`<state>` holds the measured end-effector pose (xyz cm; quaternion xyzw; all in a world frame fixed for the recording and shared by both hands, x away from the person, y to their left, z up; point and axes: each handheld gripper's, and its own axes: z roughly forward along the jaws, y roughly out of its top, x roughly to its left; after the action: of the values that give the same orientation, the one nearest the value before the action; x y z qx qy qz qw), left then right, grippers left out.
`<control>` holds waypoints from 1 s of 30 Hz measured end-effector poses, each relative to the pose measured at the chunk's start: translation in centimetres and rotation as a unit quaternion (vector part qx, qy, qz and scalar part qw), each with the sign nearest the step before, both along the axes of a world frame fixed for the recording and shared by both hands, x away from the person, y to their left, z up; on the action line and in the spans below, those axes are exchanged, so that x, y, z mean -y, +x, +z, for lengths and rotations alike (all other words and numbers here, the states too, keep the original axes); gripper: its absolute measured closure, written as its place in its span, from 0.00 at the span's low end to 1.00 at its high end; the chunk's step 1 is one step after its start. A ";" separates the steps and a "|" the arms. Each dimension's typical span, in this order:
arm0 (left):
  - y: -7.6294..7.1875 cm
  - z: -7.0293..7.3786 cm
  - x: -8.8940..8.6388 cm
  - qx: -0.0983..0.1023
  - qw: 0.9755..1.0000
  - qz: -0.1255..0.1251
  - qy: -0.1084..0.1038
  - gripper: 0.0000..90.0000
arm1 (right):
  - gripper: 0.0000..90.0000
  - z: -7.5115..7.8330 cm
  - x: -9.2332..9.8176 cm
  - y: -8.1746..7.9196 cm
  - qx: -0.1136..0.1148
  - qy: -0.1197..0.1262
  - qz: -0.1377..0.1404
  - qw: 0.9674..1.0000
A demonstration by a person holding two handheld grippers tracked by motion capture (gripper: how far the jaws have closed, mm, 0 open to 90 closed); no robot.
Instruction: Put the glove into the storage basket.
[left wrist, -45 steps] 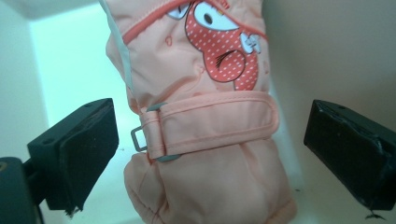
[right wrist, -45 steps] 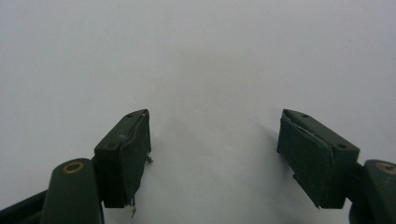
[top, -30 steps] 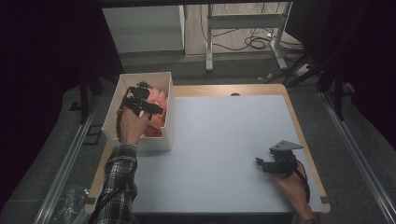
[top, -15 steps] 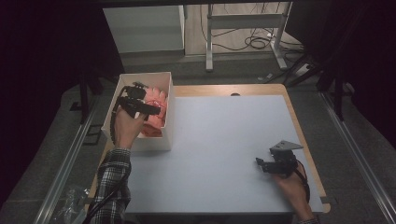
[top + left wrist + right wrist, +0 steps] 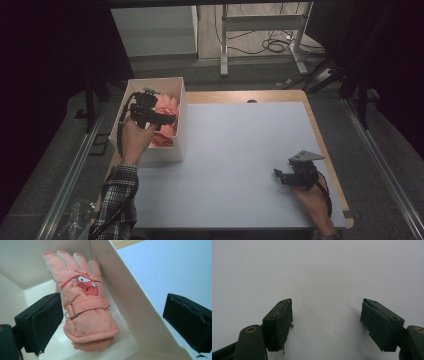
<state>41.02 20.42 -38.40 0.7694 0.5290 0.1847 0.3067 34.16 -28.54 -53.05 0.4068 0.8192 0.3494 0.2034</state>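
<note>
The left gripper (image 5: 110,322) hangs released over the salmon-pink padded winter glove (image 5: 85,302) in the white box (image 5: 140,305) — best pinch its ribbed cuff, clear of the wall.

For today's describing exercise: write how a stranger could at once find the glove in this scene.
Start at the white box on the table's left edge. Inside it lies a salmon-pink winter glove, fingers toward the far wall. A red cartoon face with a big eye, a wrist strap and a ribbed cuff mark it out.

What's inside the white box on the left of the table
A pink glove with a red cartoon face lies inside the white box. The box floor beneath the glove is covered, so anything under it can't be seen.
</note>
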 end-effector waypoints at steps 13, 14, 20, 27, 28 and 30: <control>-1.1 0.0 2.2 0.006 0.999 -0.042 -0.019 0.03 | 0.29 0.0 0.0 0.0 0.000 0.000 0.000 1.000; -1.2 -0.1 2.6 0.007 0.999 -0.048 -0.021 0.03 | 0.29 0.0 0.0 0.0 0.000 0.000 0.000 1.000; -1.6 -0.2 4.1 0.013 0.997 -0.069 -0.023 0.03 | 0.29 0.0 0.0 0.0 0.000 0.000 0.000 1.000; -2.0 -0.6 5.6 0.015 0.995 -0.090 -0.026 0.03 | 0.29 0.0 0.0 0.0 0.000 0.000 0.000 1.000; -2.1 -0.8 6.1 0.015 0.995 -0.097 -0.028 0.03 | 0.29 0.0 0.0 0.0 0.000 0.000 0.000 1.000; -2.1 -0.8 6.3 0.015 0.994 -0.101 -0.029 0.03 | 0.29 0.0 0.0 0.0 0.000 0.000 0.000 1.000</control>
<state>38.90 14.08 -39.23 0.8065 0.4492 0.1492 0.3542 34.17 -28.54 -53.04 0.4064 0.8193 0.3496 0.2035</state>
